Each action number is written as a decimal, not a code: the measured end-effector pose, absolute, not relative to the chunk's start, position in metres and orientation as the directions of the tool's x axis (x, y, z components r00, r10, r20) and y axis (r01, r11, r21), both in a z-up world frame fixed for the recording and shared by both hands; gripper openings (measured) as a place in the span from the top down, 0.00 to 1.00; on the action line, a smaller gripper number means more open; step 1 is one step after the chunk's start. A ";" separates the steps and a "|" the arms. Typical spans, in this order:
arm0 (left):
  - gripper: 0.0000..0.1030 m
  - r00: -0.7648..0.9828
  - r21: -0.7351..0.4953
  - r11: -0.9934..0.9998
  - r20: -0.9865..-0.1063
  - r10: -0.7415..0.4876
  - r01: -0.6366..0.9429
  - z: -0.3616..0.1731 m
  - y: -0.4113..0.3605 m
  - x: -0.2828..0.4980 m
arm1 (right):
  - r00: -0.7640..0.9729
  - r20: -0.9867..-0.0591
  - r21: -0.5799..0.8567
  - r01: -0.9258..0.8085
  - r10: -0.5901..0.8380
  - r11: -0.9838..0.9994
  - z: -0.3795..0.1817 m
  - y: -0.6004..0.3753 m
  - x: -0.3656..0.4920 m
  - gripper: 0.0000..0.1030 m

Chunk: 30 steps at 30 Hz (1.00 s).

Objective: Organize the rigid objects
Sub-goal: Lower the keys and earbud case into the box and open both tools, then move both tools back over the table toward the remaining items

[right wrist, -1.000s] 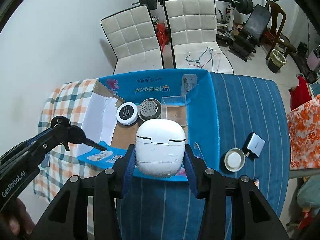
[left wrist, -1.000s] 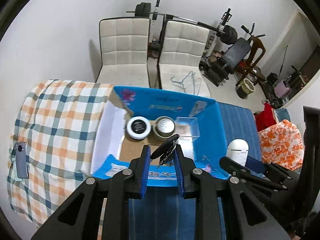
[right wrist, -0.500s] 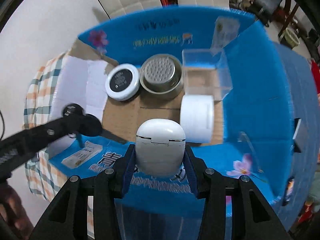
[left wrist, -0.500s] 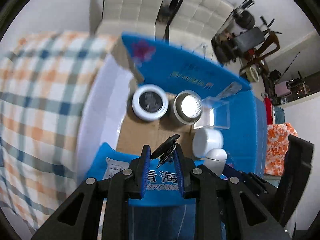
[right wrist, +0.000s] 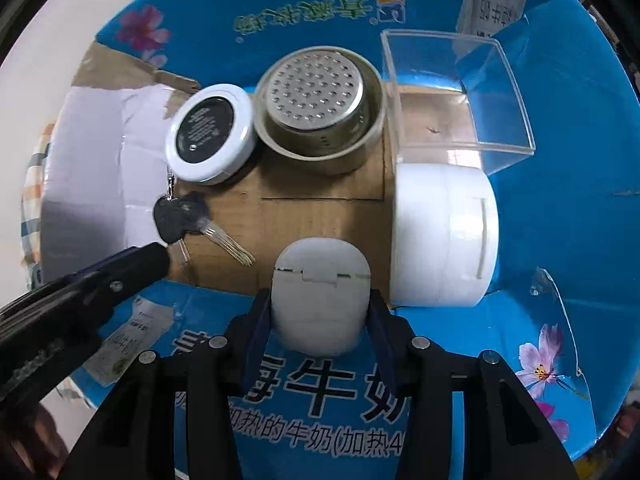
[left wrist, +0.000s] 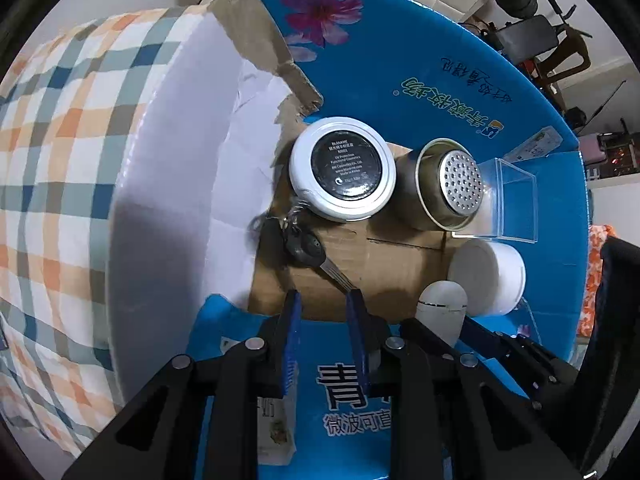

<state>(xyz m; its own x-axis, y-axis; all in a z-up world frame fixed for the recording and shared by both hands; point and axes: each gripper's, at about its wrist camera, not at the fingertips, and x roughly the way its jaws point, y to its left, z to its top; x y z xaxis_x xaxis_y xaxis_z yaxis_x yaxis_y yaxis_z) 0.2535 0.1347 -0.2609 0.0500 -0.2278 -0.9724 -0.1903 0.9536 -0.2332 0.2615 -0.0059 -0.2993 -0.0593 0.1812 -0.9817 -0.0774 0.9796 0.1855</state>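
A bunch of black-headed keys [left wrist: 308,250] [right wrist: 188,216] lies on the cardboard floor of the blue box [left wrist: 460,76] [right wrist: 568,240], near its left wall. My left gripper [left wrist: 324,304] is open and empty just behind the keys; its fingertips [right wrist: 154,256] show in the right wrist view. My right gripper [right wrist: 320,304] is shut on a white earbud case [right wrist: 320,296] [left wrist: 442,308], held low over the box's near edge, next to a white jar [right wrist: 444,236] lying on its side.
In the box stand a white round tin with a black label [left wrist: 342,170] [right wrist: 210,138], a perforated metal cup [left wrist: 452,184] [right wrist: 320,96] and a clear plastic box [left wrist: 504,204] [right wrist: 456,96]. A checked cloth [left wrist: 52,160] covers the surface to the left.
Both grippers have moved down into the box. My left gripper has opened and let go of the keys, which now lie on the box floor. The right still holds the case.
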 end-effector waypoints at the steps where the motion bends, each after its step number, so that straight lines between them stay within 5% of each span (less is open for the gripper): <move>1: 0.79 0.053 -0.229 0.955 -0.973 -0.223 -0.189 -0.259 0.133 0.254 | -0.062 -0.983 0.179 -0.074 0.174 0.981 -0.301 -0.007 0.261 0.52; 6: 0.79 0.051 -0.177 0.969 -0.984 -0.171 -0.174 -0.251 0.131 0.246 | -0.068 -0.988 0.145 -0.076 0.140 0.987 -0.299 -0.010 0.256 0.50; 10: 0.60 0.076 -0.144 0.973 -0.988 -0.133 -0.179 -0.245 0.138 0.243 | -0.047 -0.992 0.122 -0.093 0.118 0.988 -0.285 -0.013 0.249 0.45; 13: 0.52 0.092 -0.115 0.978 -0.991 -0.101 -0.173 -0.236 0.138 0.235 | -0.007 -0.996 0.094 -0.106 0.093 0.990 -0.267 -0.022 0.249 0.30; 19: 0.19 0.148 -0.067 0.987 -0.988 -0.045 -0.146 -0.209 0.135 0.218 | 0.065 -0.995 0.063 -0.121 0.071 0.991 -0.235 -0.035 0.241 0.25; 20: 0.17 0.154 -0.052 0.988 -0.988 -0.029 -0.145 -0.203 0.134 0.215 | 0.071 -0.995 0.063 -0.120 0.072 0.991 -0.230 -0.037 0.239 0.17; 24: 0.05 0.180 -0.028 0.991 -0.984 -0.003 -0.134 -0.189 0.130 0.208 | 0.113 -0.991 0.056 -0.115 0.069 0.992 -0.198 -0.043 0.225 0.15; 30: 0.04 0.267 -0.027 0.993 -0.964 0.004 -0.111 -0.143 0.117 0.191 | 0.203 -0.976 0.052 -0.122 0.077 0.991 -0.138 -0.063 0.207 0.15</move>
<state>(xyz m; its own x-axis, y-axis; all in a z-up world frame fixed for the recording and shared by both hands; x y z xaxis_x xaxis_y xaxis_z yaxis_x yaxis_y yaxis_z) 0.1905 0.1174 -0.1430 0.2674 0.0041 -0.9636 -0.1113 0.9934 -0.0266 0.2072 -0.0633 -0.1376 0.2029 0.0765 -0.9762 -0.1220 0.9912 0.0523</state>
